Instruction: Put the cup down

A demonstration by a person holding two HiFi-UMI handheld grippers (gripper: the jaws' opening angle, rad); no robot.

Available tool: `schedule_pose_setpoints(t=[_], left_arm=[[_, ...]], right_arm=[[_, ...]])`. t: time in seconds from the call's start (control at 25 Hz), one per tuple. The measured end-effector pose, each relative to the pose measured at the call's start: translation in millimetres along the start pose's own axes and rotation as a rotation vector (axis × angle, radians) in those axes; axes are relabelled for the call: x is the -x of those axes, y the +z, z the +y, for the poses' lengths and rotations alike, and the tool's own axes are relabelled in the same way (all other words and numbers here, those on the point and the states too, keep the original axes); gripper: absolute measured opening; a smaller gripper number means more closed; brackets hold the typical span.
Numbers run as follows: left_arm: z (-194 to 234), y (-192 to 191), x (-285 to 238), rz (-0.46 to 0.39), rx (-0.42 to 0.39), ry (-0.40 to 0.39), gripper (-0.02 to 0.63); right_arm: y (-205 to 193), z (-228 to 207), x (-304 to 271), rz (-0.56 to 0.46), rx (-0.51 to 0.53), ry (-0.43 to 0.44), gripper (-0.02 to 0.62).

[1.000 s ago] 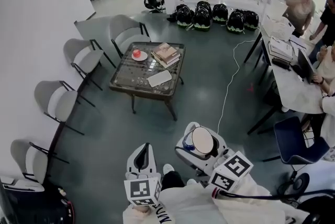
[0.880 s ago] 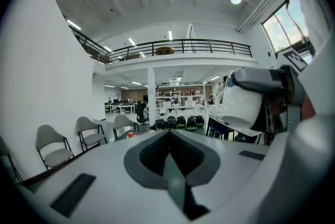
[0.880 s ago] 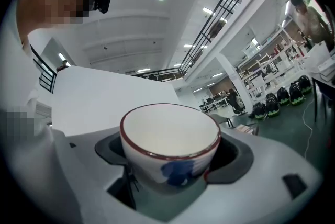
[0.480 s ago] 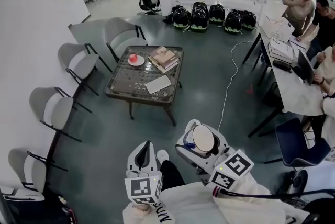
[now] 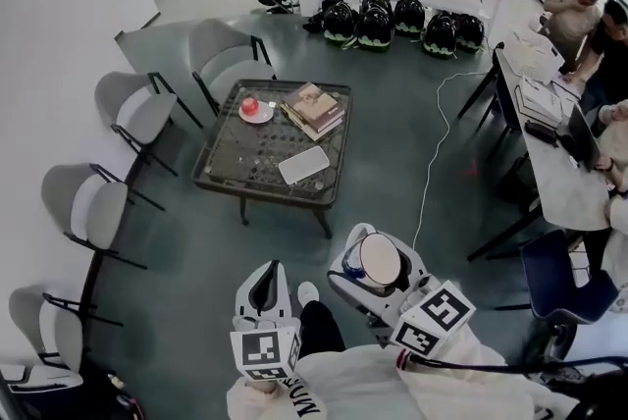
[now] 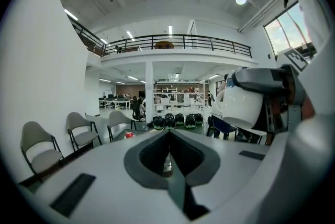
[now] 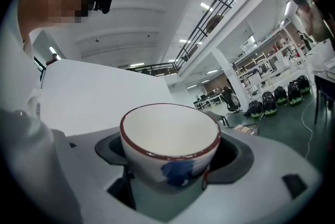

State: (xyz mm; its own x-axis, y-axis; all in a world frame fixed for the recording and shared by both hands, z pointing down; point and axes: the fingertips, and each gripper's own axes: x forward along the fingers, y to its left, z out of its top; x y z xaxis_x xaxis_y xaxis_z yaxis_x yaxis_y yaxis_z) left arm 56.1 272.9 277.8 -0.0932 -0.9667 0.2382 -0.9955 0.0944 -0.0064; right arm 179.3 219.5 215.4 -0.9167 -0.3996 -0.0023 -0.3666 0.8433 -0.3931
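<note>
One cup [image 7: 168, 136]: sits clamped low on its wall in right gripper [image 5: 371, 263], well apart from table [image 5: 235, 168]; looks rigid, glazed, breakable, so merits that low hold; left gripper [image 6: 168, 139] closed on nothing.

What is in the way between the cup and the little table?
Nothing I can see. The right gripper holds the cup, and only bare floor lies between it and the table. Books and a saucer sit there, with free glass beside them.
</note>
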Motion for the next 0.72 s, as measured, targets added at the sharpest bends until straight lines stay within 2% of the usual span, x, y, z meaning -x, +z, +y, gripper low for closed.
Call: schedule_pose_setpoints(t=[0.4,0.72], left_arm=[[67,-4,-79,0.067,0.029,-0.038,0.010],[115,18,-138,0.076,0.022,-0.104,0.009]], right_arm=[[-2,-41,-95,0.044,-0.019,-0.075,0.417],[13,-58,-169,0.038,-0.031,-0.113,0.417]])
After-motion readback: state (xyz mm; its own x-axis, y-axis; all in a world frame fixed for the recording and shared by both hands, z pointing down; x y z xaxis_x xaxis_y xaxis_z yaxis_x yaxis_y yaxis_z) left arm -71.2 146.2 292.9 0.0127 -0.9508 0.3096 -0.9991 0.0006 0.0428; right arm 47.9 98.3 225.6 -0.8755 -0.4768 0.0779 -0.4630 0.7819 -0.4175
